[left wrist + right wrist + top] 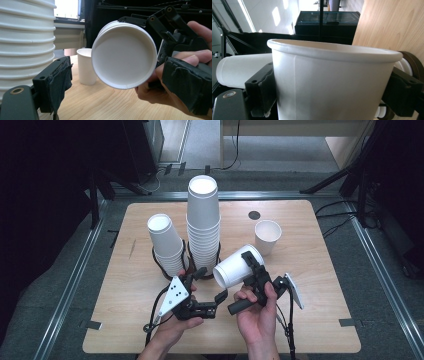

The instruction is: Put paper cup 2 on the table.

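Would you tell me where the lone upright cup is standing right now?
In the high view the lone cup stands on the table's far right part, right of the tall stack.

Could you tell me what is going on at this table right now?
A person is working with paper cups, a gripper in each hand. The right gripper holds one cup on its side above the table, its mouth turned toward the left gripper, whose jaws stand apart with nothing between them. Behind stand a tall stack and a shorter stack of cups, each in a black ring holder, and a single cup stands upright to the right.
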A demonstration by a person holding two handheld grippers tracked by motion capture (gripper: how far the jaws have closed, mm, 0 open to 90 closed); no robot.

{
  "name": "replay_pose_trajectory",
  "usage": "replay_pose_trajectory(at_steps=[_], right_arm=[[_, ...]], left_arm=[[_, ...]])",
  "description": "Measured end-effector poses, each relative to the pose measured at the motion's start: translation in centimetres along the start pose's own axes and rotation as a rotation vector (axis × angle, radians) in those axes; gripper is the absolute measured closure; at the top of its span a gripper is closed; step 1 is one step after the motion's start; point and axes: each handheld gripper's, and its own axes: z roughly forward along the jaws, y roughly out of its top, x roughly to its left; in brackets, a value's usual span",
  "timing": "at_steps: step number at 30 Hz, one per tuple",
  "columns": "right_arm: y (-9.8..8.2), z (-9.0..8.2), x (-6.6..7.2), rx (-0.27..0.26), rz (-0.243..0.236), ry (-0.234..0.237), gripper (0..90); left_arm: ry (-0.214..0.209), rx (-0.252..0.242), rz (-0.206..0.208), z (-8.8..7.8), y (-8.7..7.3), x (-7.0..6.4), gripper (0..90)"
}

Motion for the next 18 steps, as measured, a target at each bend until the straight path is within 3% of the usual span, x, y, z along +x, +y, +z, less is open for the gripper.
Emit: replay_pose_trajectory(at_steps=[9,18], right_arm=[[0.4,-0.6,0.3,-0.053,-0.109,-0.035,12.1],[0.2,-1.1,0.7,-0.105,-0.247,-0.067,12.1]], left_arm=[[0.001,0.005,0.001,0.0,0.0,0.0,9.5],[-0.004,0.011,0.005,0.0,-0.1,0.0,9.5]])
